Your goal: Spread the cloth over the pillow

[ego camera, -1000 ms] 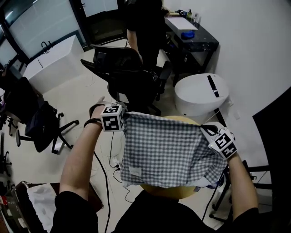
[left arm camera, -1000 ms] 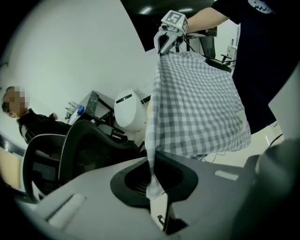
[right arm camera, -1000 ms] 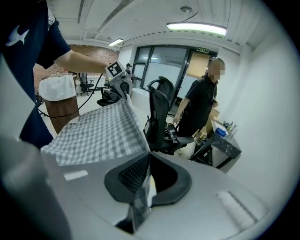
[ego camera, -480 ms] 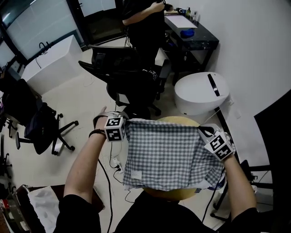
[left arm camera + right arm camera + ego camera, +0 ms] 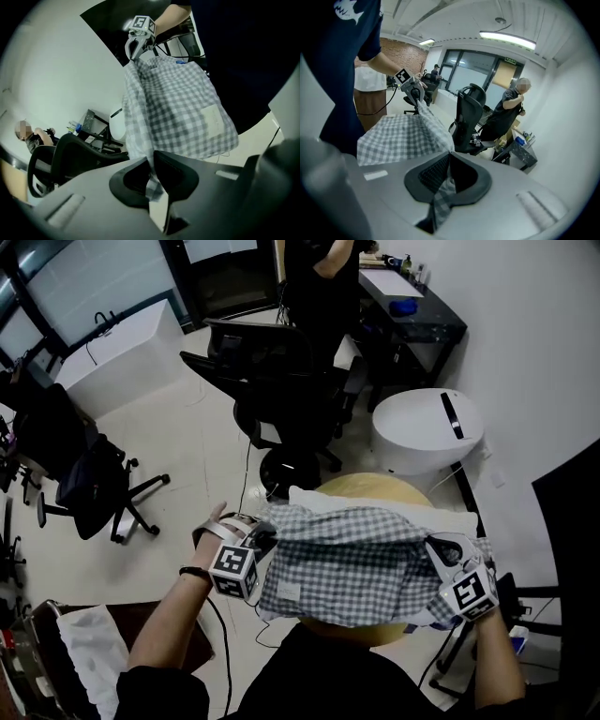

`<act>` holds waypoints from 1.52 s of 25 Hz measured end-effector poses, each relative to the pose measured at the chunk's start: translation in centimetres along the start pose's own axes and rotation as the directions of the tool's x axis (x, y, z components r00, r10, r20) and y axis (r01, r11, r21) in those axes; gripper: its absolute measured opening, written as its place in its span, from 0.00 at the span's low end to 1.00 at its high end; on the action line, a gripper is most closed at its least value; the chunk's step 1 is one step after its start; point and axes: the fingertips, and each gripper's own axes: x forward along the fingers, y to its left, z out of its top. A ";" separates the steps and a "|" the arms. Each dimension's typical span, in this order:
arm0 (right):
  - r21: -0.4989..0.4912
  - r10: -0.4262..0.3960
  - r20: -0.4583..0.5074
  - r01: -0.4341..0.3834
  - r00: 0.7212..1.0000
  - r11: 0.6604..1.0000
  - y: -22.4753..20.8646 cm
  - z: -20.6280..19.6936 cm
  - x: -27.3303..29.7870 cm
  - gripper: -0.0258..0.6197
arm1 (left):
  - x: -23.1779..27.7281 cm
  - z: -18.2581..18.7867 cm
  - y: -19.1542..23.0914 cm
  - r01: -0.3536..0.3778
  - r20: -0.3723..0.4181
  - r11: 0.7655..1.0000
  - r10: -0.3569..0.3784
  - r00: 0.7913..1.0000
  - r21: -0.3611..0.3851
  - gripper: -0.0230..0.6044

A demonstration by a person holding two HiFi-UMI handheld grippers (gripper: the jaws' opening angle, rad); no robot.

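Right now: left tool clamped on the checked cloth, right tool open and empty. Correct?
No. The right tool is not open and empty: the right gripper view shows it shut on a corner of the checked cloth. The left tool is clamped on it, as stated.

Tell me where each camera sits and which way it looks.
Head view: on the person's head, looking steeply down at the checked cloth and pillow; both forearms show.
Left gripper view: on the left gripper, looking along its jaws across the cloth at the right gripper; torso and right arm show.
Right gripper view: on the right gripper, facing the left gripper; torso, left arm show.
Shared: all show the cloth; each gripper view shows the other gripper.
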 end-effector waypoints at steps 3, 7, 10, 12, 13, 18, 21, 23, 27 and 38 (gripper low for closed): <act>-0.040 0.027 -0.030 -0.028 0.999 0.999 2.9 -0.8 -0.8 0.06 | 1.5 1.7 -4.4 0.059 0.065 0.997 -0.055 0.996 -0.059 0.11; -0.081 0.070 -0.085 -0.077 0.994 0.994 5.8 -2.7 -0.8 0.06 | 2.6 2.2 -7.8 0.136 0.099 0.983 -0.124 0.987 -0.126 0.17; -0.078 0.102 -0.116 -0.112 0.988 0.991 6.7 -3.5 -0.6 0.06 | 2.1 2.2 -8.3 0.162 0.114 0.974 -0.145 0.983 -0.159 0.18; -0.071 0.111 -0.119 -0.120 0.987 0.990 6.7 -3.4 -0.7 0.07 | 1.1 2.0 -7.8 0.161 0.129 0.969 -0.138 0.982 -0.186 0.18; -0.068 0.112 -0.117 -0.121 0.987 0.990 6.5 -3.3 -0.8 0.08 | 0.5 1.8 -7.3 0.157 0.138 0.965 -0.130 0.982 -0.209 0.18; -0.045 0.118 -0.087 -0.122 0.989 0.991 5.9 -3.1 -1.8 0.15 | -2.0 -1.6 -4.0 0.073 0.138 0.931 -0.024 0.990 -0.358 0.18; -0.028 0.104 -0.035 -0.105 0.994 0.994 5.0 -1.4 -3.0 0.17 | -2.3 -4.0 -2.9 0.057 0.123 0.908 -0.006 0.992 -0.415 0.18; -0.030 0.085 -0.009 -0.085 0.996 0.996 4.0 -0.1 -3.6 0.17 | -2.0 -4.6 -2.8 0.078 0.131 0.898 -0.023 0.991 -0.432 0.18; -0.034 0.053 0.035 -0.052 0.998 0.998 1.9 2.4 -4.1 0.17 | -0.8 -4.1 -2.8 0.141 0.181 0.873 -0.062 0.982 -0.467 0.20; -0.059 0.032 0.116 -0.026 0.993 0.998 -0.7 6.3 -1.6 0.18 | 3.3 -3.8 -3.2 0.260 0.197 0.864 -0.191 0.962 -0.431 0.23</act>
